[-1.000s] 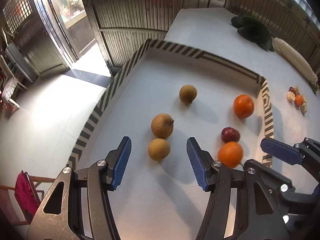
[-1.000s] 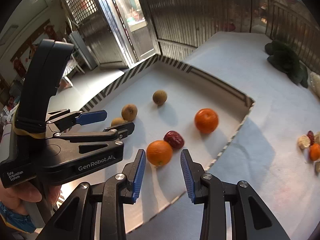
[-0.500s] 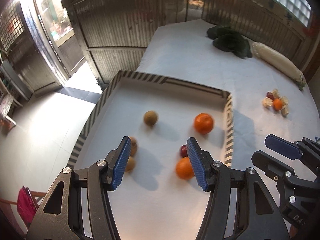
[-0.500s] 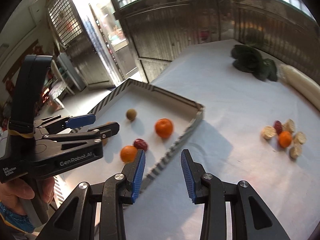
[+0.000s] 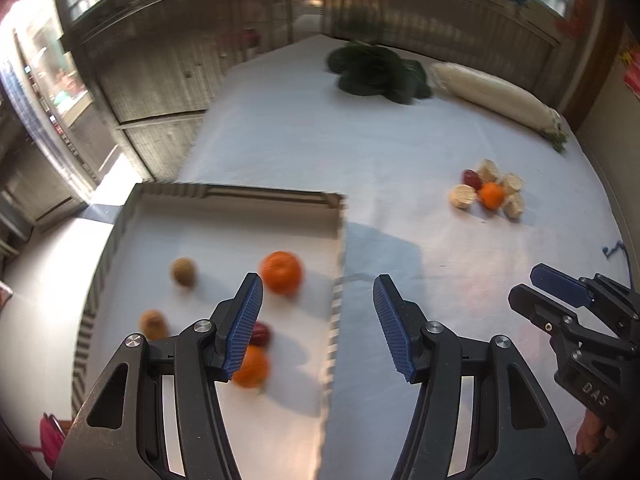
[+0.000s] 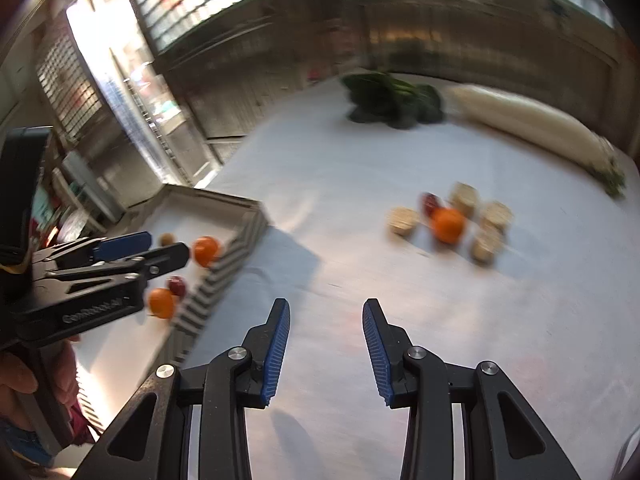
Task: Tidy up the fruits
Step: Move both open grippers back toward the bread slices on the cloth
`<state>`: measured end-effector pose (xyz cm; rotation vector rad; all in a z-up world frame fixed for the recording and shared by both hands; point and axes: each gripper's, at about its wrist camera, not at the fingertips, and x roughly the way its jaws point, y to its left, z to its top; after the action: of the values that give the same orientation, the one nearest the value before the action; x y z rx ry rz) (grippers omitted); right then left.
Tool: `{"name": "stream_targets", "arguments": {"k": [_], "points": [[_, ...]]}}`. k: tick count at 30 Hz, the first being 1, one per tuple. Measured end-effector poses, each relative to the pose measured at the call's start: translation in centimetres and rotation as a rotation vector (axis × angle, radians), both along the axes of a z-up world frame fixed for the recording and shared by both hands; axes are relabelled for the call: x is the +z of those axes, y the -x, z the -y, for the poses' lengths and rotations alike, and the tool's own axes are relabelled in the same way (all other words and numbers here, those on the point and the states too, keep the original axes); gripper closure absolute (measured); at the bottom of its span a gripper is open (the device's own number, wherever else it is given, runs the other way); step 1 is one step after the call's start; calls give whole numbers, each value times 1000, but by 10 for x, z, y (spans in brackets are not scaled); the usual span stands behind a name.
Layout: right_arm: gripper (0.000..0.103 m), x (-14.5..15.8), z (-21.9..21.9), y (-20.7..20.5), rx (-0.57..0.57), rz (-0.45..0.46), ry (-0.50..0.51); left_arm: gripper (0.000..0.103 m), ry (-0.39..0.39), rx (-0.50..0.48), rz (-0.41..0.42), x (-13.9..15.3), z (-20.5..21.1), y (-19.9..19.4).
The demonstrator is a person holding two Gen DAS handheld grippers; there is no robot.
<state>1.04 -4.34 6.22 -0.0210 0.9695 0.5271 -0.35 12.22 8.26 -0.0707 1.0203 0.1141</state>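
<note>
Both hand-held grippers wide open and empty, above the white surface.

Left hand-held gripper straddles the right wall of the tray; right hand-held gripper over bare cloth beside the tray, aimed toward a loose pile. In tray: two oranges, far and near, red fruit between them just touching the near one, two brown fruits toward the left wall. Pile well apart to the right: small orange, dark red fruit, pale chunks around them. Greens and white radish at far edge. Views motion-blurred.
</note>
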Motion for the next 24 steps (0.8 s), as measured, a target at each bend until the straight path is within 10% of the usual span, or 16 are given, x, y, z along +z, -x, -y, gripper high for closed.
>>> {"name": "stream_targets", "arguments": {"k": [24], "points": [[66, -41, 70, -96, -161, -52, 30, 45, 71, -256, -78, -40, 85, -110]]}}
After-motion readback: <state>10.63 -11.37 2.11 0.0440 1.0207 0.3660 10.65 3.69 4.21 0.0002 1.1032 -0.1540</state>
